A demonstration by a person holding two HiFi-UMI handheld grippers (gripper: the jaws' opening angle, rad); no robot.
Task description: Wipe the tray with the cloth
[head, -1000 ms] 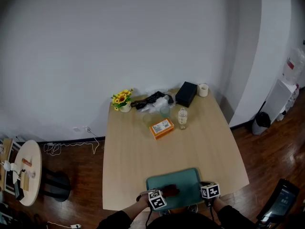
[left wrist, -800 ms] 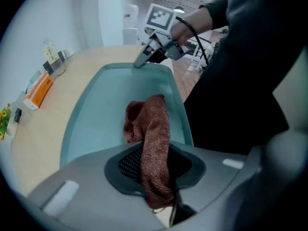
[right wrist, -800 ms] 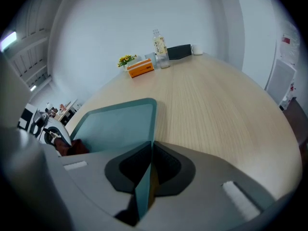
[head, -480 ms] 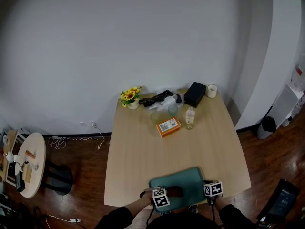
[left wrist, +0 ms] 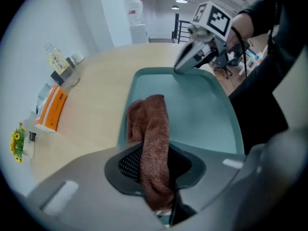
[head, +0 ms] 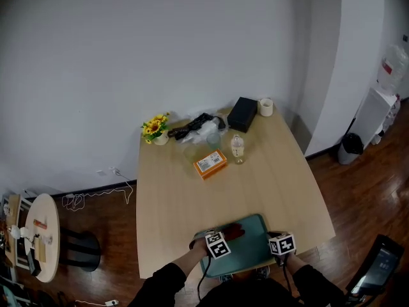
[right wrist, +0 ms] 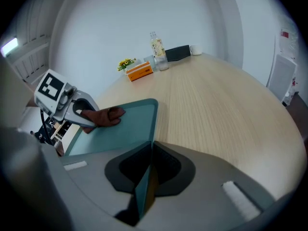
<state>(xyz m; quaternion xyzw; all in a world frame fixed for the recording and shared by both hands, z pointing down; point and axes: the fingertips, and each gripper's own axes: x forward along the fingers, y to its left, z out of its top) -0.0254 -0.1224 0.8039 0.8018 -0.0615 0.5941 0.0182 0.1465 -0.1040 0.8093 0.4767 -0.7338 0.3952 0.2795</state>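
Person stood at the near edge of the tabletop (head: 192,197), a gripper in each hand, both working at the teal tray (left wrist: 202,114) that sat right by that edge.

Left gripper (left wrist: 155,163) pointed steeply down. Its fingers were clamped tight on the reddish-brown cloth (left wrist: 153,124). Cloth was bunched btw them, & its free end lay on the tray's floor, close to the tray's left rim.

Right gripper (right wrist: 150,170) was at the tray's right side, fingers nearly together w/ the thin rim pinched btw them. They'd just eased apart a hair, but the rim sat gripped all the same.

Far end of the tabletop, well apart from the tray:
- an orange box (head: 210,164) w/ a clear bottle (head: 237,148) just beside it
- sunflowers (head: 154,128) in a small pot at the back left
- a black box (head: 242,114) & a pale cup (head: 266,107) at the back right
- a tangle of dark cable & clear plastic btw the flowers & the black box; couldn't tell more from where I stood
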